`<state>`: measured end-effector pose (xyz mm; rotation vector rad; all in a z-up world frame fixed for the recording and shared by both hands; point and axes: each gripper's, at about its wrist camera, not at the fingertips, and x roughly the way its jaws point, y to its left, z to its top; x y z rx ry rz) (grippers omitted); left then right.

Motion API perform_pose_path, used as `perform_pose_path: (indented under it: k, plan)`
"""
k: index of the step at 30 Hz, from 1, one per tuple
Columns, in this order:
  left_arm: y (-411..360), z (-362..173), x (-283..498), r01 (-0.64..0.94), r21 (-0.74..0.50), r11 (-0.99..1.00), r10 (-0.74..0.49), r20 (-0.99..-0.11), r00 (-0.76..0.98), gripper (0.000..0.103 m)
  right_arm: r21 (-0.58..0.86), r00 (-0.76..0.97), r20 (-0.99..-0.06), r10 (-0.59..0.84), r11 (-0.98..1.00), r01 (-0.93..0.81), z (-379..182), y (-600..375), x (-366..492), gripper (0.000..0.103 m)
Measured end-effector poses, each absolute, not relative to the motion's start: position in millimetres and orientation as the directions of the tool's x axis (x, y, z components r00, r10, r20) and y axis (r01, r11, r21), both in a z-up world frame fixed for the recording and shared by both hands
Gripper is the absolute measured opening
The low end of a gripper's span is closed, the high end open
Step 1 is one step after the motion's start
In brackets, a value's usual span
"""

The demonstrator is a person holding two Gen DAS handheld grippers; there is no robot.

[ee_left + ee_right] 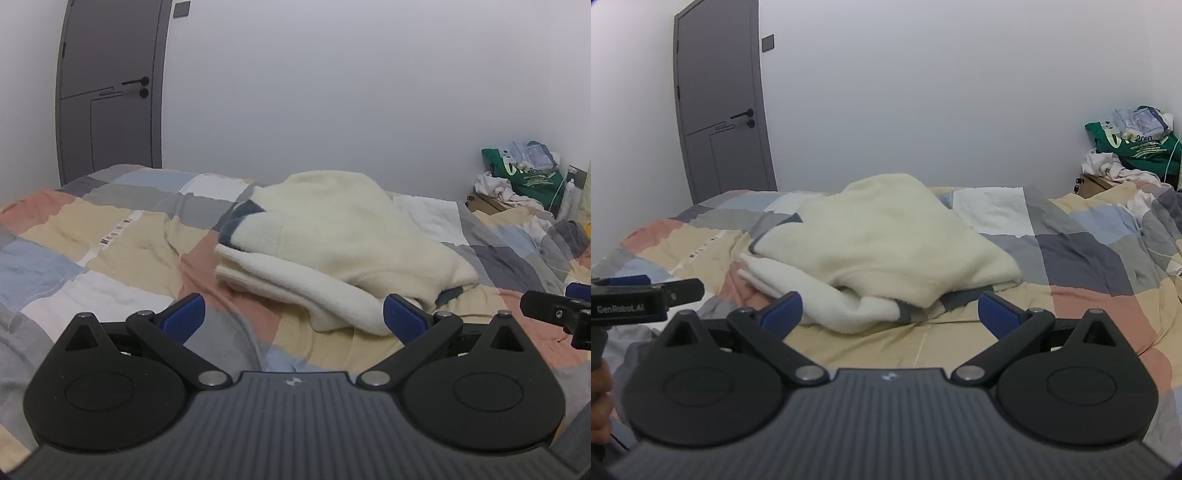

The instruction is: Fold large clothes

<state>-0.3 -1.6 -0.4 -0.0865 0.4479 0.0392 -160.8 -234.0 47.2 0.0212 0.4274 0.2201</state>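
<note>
Only the right wrist view catches the person's hand [599, 402] at its left edge, under the left gripper [293, 314]. Both it and the right gripper [890, 314] gape wide, empty, just short of the cream fleece garment [332, 236] heaped mid-bed on the patchwork duvet [110, 240]. A grey door [107, 92] stands behind; bare duvet lies left.

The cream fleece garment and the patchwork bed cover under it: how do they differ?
The cream fleece garment is one pale colour with dark grey trim; the patchwork bed cover has pink, beige, blue and grey blocks. The garment is fluffy and heaped; the cover is thin and spread out. Both are wrinkled fabric.
</note>
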Motion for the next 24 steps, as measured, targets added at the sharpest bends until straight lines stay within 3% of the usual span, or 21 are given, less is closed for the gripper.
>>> perform_pose_path:
  k: [24]
  plan:
    - [-6.0, 3.1, -3.8, -0.049, -0.045, 0.998, 0.025, -0.420, 0.907, 0.103, 0.070, 0.886, -0.412, 0.214, 0.977, -0.203, 46.2, -235.9, -159.9, 0.103]
